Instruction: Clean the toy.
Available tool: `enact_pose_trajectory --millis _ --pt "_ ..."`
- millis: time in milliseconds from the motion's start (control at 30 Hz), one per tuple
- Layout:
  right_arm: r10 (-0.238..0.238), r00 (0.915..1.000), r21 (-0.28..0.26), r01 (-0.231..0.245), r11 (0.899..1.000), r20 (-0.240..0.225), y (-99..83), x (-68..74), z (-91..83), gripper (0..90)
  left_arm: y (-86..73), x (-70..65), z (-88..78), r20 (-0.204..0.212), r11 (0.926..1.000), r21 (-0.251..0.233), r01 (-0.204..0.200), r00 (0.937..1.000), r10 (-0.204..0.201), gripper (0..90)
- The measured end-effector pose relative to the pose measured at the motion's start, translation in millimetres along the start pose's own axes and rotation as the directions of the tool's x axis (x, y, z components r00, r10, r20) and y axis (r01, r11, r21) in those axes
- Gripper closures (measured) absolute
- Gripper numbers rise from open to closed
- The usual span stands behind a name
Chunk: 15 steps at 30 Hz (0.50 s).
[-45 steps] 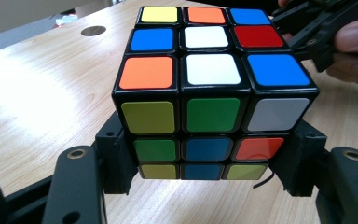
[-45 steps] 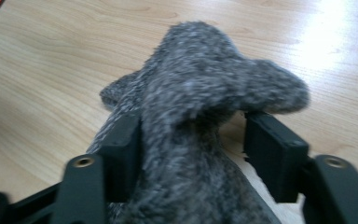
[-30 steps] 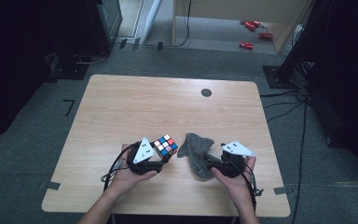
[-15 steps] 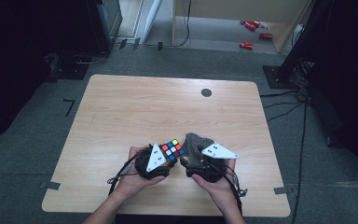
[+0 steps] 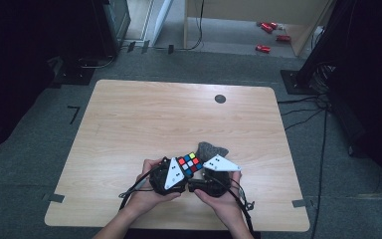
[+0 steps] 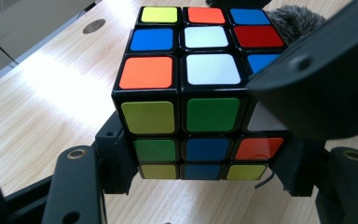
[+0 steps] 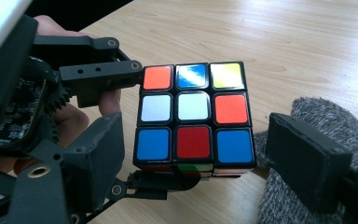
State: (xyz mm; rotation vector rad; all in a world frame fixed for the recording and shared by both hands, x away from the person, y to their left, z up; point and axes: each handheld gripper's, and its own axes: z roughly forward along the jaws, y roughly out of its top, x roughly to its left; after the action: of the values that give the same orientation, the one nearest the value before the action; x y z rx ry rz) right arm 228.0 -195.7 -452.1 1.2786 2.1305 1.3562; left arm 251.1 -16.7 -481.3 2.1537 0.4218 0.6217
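**Cube clamped in the left gripper, right gripper's jaws spread around it**

In the high view, the left gripper (image 5: 179, 172) and the right gripper (image 5: 210, 175) sat side by side near the front edge of the pale wooden table (image 5: 144, 114), each in 1 of the person's hands; the multicoloured plastic puzzle cube with black edges (image 5: 190, 164) was raised between them, and the grey fuzzy knitted cloth (image 5: 212, 149) lay on the table just behind the right gripper.

In the left gripper view, the gripper's own 2 black jaws pressed on opposite sides of the puzzle cube (image 6: 193, 93), holding it off the table; part of the right gripper (image 6: 317, 88) covered the cube's right corner; the cloth (image 6: 293, 18) peeked out behind.

In the right gripper view, the cube (image 7: 193, 114) stood between that gripper's jaws, which were parted; the right-hand pad stood clear of the cube, with the cloth (image 7: 307, 163) behind it; the left gripper (image 7: 93, 74) gripped the cube from the left.
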Motion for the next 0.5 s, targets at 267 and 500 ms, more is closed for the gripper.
enact_pose_trajectory --millis 267,500 --pt "-0.011 0.9997 0.017 0.011 1.0 0.02 -3.3 4.0 6.1 29.7 2.1 -3.6 -1.6 0.005 0.9996 -0.021 -0.016 0.9999 0.016 35.2" --pt "-0.008 0.9994 0.014 0.007 1.0 0.033 -4.6 3.3 5.5 32.6 1.0 -4.0 -0.4 0.006 0.9995 -0.022 -0.025 0.9997 0.025 35.2"
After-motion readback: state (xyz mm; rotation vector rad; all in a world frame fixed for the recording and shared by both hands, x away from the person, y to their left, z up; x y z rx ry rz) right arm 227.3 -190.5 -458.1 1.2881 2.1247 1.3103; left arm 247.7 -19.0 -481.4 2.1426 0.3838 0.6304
